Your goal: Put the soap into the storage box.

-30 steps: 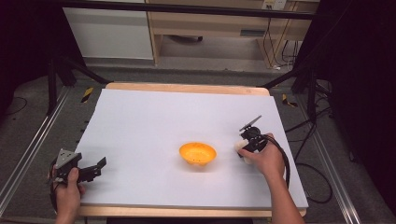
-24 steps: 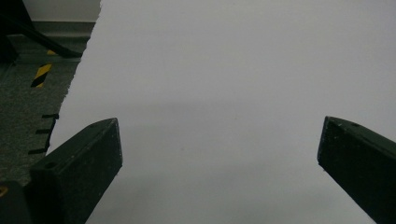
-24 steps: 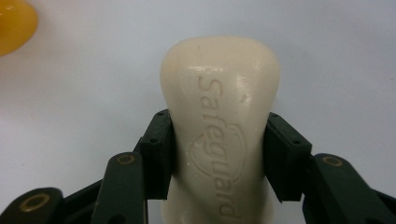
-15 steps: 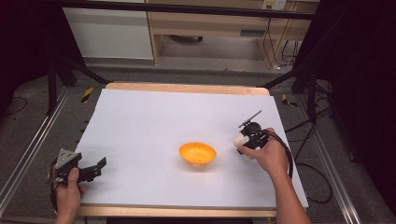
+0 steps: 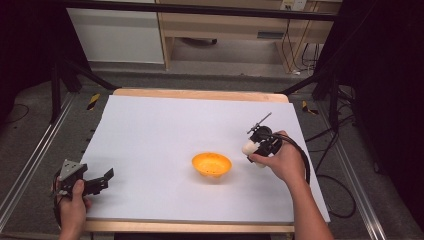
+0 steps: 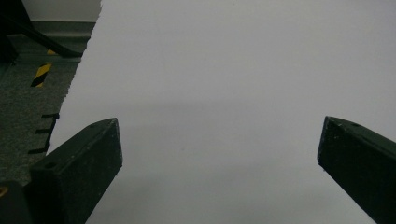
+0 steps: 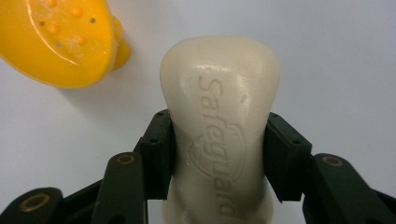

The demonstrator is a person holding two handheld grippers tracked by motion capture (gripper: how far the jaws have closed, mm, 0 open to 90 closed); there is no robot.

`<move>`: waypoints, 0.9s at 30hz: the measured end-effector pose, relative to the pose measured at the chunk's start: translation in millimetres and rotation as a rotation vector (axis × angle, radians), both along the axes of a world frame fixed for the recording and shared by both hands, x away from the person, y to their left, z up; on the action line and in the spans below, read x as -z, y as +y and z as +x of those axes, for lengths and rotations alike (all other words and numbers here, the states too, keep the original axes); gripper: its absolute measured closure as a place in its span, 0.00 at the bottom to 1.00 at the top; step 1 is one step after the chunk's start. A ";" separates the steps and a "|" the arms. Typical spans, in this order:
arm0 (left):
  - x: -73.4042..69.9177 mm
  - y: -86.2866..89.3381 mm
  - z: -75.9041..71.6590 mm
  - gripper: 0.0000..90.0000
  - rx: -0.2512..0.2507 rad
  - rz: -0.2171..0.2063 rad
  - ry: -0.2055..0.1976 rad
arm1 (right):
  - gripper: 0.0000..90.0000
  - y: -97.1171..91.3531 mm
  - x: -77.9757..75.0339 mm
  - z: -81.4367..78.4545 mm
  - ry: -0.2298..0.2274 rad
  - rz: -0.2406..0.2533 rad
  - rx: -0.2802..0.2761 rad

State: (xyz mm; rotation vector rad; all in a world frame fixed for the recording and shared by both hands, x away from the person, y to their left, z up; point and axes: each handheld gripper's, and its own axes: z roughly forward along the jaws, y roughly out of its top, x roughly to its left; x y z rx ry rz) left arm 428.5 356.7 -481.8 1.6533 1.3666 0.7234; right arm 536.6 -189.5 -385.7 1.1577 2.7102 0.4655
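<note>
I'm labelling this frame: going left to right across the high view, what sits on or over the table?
Left claw → orange soap dish → bar of soap held in the right claw.

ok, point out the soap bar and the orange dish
soap bar (image 7: 219,121), right gripper view, embossed face between the tongs' pads
orange dish (image 5: 211,164), high view, inner bottom

Table (image 5: 150,130): bowl (image 5: 211,165) sitting on it, right of centre, toward the near half. Right gripper (image 5: 252,147): hanging just right of the bowl, apart from it, with a bar of soap (image 7: 219,126) sitting between its jaws. Left gripper (image 5: 97,182): sitting at the near left corner, well apart from the bowl, jaws lying over bare tabletop. Floor (image 5: 30,125): lying left of the table.
</note>
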 end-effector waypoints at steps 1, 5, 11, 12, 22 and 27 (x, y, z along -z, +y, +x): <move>0.0 0.0 0.0 0.00 0.000 0.000 0.000 | 0.56 0.0 0.0 0.0 0.000 0.000 0.000; 0.1 0.1 0.1 0.00 0.000 -0.002 0.000 | 0.56 11.4 -7.0 -0.9 -0.015 -0.012 -0.044; 0.2 -0.1 0.2 0.00 0.000 -0.004 -0.001 | 0.56 24.3 -9.6 -1.3 -0.013 -0.014 -0.090; 0.1 0.1 0.0 0.00 0.001 -0.002 0.000 | 0.56 26.5 -9.8 -1.6 -0.010 -0.018 -0.090; 0.1 0.1 0.0 0.00 -0.002 -0.008 -0.003 | 0.56 50.7 -14.0 0.7 -0.012 -0.018 -0.184; 0.1 0.1 0.0 0.00 -0.001 -0.008 -0.003 | 0.56 61.2 -13.3 0.7 -0.009 -0.013 -0.228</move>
